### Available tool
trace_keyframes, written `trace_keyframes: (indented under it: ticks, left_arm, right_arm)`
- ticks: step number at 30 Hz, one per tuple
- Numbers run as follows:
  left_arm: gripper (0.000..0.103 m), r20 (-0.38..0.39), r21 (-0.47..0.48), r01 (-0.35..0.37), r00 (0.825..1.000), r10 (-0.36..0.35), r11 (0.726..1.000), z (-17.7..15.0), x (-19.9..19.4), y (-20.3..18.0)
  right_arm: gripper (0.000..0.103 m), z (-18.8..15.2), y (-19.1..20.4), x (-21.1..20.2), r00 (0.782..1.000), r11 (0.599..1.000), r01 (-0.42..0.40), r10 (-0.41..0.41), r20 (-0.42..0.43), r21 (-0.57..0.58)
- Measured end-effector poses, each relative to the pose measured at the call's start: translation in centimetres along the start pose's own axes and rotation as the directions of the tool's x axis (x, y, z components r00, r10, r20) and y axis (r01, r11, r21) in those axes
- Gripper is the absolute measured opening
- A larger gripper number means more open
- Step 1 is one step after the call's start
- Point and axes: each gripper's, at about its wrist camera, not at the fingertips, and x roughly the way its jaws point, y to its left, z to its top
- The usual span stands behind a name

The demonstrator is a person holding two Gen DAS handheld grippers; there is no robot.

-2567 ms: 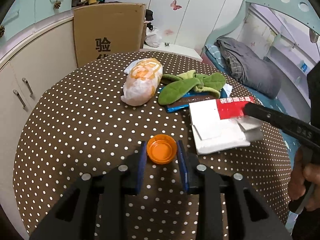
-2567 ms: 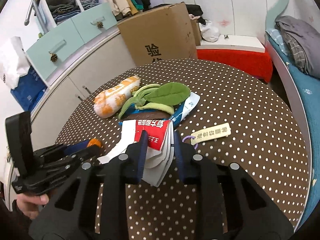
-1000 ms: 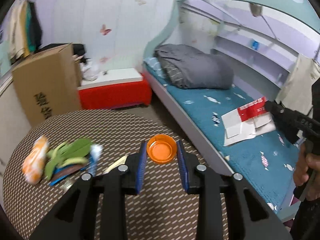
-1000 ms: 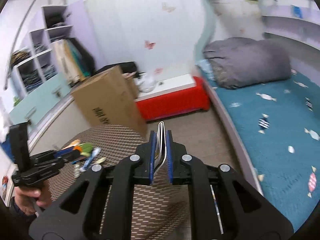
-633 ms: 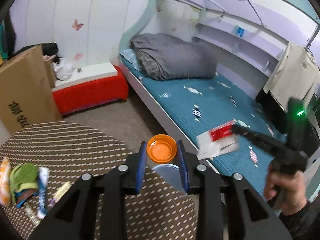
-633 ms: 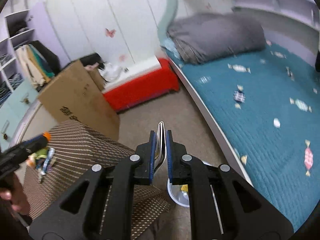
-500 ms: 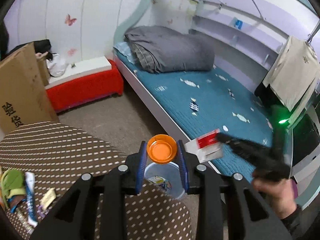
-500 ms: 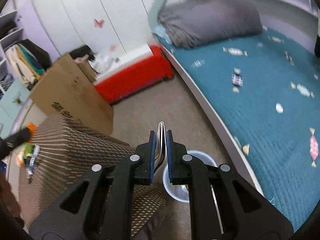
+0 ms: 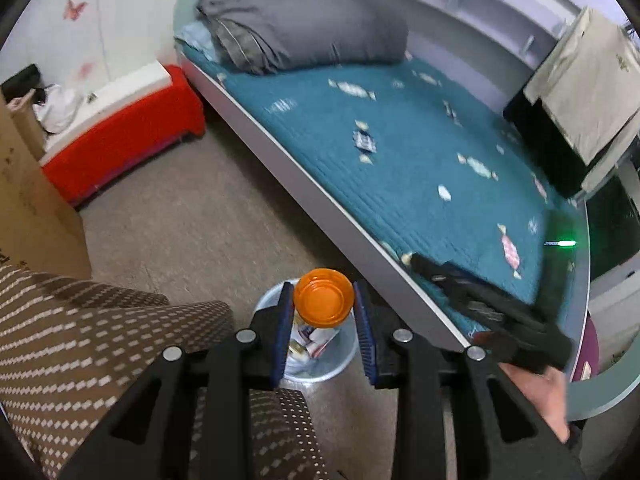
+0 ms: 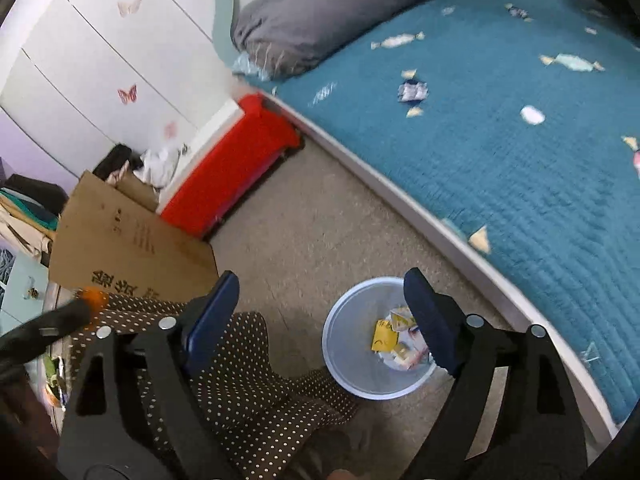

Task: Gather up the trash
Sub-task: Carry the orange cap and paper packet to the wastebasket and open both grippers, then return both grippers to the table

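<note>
My left gripper (image 9: pixel 324 312) is shut on an orange plastic cap (image 9: pixel 323 303) and holds it in the air right over a pale blue trash bin (image 9: pixel 344 360) on the floor. In the right wrist view the bin (image 10: pixel 352 376) stands below, with several wrappers and paper scraps (image 10: pixel 394 340) inside. My right gripper (image 10: pixel 320 312) is wide open and empty above the bin. It shows blurred at the right of the left wrist view (image 9: pixel 472 300). The orange cap is small at the left of the right wrist view (image 10: pixel 94 296).
The brown polka-dot tablecloth (image 10: pixel 248 380) hangs beside the bin at the left. A bed with a teal cover (image 10: pixel 520 140) runs along the right, its white rail close to the bin. A cardboard box (image 10: pixel 128 252) and a red bench (image 10: pixel 228 168) stand behind.
Both grippers swung from the table to above the bin. My right gripper opened and the red-and-white paper packaging it held is gone from it. The left still holds the cap.
</note>
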Motion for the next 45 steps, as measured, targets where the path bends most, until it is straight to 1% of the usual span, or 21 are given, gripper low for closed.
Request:
trace_keyframes:
  ticks: [1, 3, 5, 6, 7, 8, 11, 13, 17, 19, 21, 24, 27, 28, 29, 33, 35, 39, 44, 45]
  left_arm:
    - [0.029, -0.023, 0.005, 0.011, 1.000, -0.011, 1.000, 0.1, 0.9, -0.2]
    - [0.030, -0.059, 0.013, 0.033, 0.998, -0.032, 0.999, 0.4, 2.2, -0.4]
    - [0.057, -0.086, 0.027, 0.015, 0.996, -0.013, 1.000, 0.4, 3.2, -0.7]
    - [0.084, -0.085, 0.018, -0.007, 0.996, 0.009, 1.000, 0.4, 3.3, -0.6]
    - [0.090, -0.064, -0.001, -0.039, 0.997, 0.039, 0.999, 0.4, 3.1, -0.3]
    - [0.090, -0.046, -0.016, -0.052, 0.998, 0.051, 0.999, 0.3, 2.8, 0.0]
    - [0.090, -0.034, -0.039, -0.062, 0.998, 0.061, 0.997, 0.2, 1.7, 0.6]
    - [0.092, -0.003, -0.046, -0.078, 0.997, 0.078, 0.996, 0.0, 0.4, 0.9]
    - [0.092, 0.059, -0.074, -0.094, 0.993, 0.098, 0.993, -0.8, -3.0, 1.8]
    - [0.092, 0.107, -0.089, -0.099, 0.988, 0.108, 0.991, -1.3, -5.3, 2.3]
    - [0.093, 0.162, -0.103, -0.113, 0.978, 0.129, 0.988, -2.0, -8.1, 2.8]
    - [0.093, 0.223, -0.116, -0.120, 0.964, 0.144, 0.986, -3.0, -11.2, 3.1]
    - [0.094, 0.286, -0.128, -0.134, 0.944, 0.166, 0.983, -4.1, -14.6, 3.4]
    - [0.094, 0.309, -0.129, -0.141, 0.935, 0.175, 0.982, -4.8, -16.0, 3.7]
    - [0.094, 0.321, -0.131, -0.145, 0.930, 0.181, 0.981, -5.1, -16.7, 3.8]
    - [0.095, 0.380, -0.170, -0.169, 0.898, 0.223, 0.971, -7.4, -20.4, 5.1]
    - [0.095, 0.396, -0.194, -0.176, 0.886, 0.242, 0.965, -8.5, -21.8, 6.0]
    - [0.095, 0.408, -0.243, -0.190, 0.870, 0.278, 0.951, -10.9, -24.0, 8.2]
    - [0.095, 0.398, -0.329, -0.206, 0.855, 0.333, 0.922, -14.4, -26.0, 11.4]
    - [0.095, 0.393, -0.353, -0.213, 0.850, 0.351, 0.911, -15.3, -26.3, 12.2]
  right_arm:
    - [0.093, 0.2, 0.1, -0.8, 1.000, 1.000, 0.004, -0.004, 0.013, -0.001]
    - [0.095, 0.6, 0.3, -2.2, 0.999, 1.000, 0.012, -0.011, 0.039, -0.008]
    - [0.097, 0.6, 0.9, -3.3, 0.998, 1.000, 0.019, -0.018, 0.055, -0.021]
    - [0.097, 0.7, 1.3, -3.6, 0.998, 0.999, 0.026, -0.024, 0.062, -0.030]
    - [0.097, 0.8, 1.6, -3.9, 0.998, 0.999, 0.029, -0.026, 0.065, -0.038]
    - [0.097, 0.8, 2.1, -4.3, 0.997, 0.999, 0.028, -0.025, 0.071, -0.047]
    - [0.097, 0.7, 3.3, -5.4, 0.996, 0.997, 0.031, -0.025, 0.089, -0.067]
    - [0.097, 0.6, 4.1, -6.1, 0.994, 0.997, 0.030, -0.023, 0.103, -0.071]
    - [0.097, 0.4, 6.7, -8.1, 0.990, 0.996, 0.017, -0.005, 0.138, -0.089]
    - [0.097, 0.2, 8.3, -9.3, 0.987, 0.994, 0.005, 0.014, 0.159, -0.113]
    - [0.097, -0.1, 10.1, -10.5, 0.983, 0.990, -0.007, 0.033, 0.180, -0.141]
    - [0.097, -0.7, 12.8, -12.1, 0.978, 0.983, -0.040, 0.075, 0.196, -0.177]
    - [0.097, -1.5, 15.5, -13.1, 0.974, 0.971, -0.066, 0.112, 0.196, -0.229]
    - [0.097, -1.8, 16.3, -13.4, 0.973, 0.966, -0.071, 0.122, 0.195, -0.248]
    - [0.097, -2.2, 17.3, -13.7, 0.972, 0.960, -0.079, 0.135, 0.195, -0.270]
    - [0.097, -3.6, 20.7, -14.4, 0.970, 0.938, -0.101, 0.166, 0.175, -0.330]
    - [0.097, -4.5, 22.5, -14.6, 0.971, 0.926, -0.113, 0.179, 0.157, -0.360]
    - [0.097, -6.1, 25.3, -14.6, 0.973, 0.901, -0.125, 0.193, 0.126, -0.415]
    - [0.097, -8.4, 28.5, -13.7, 0.976, 0.867, -0.151, 0.206, 0.067, -0.474]
    - [0.097, -8.8, 29.0, -13.5, 0.977, 0.862, -0.154, 0.207, 0.059, -0.483]
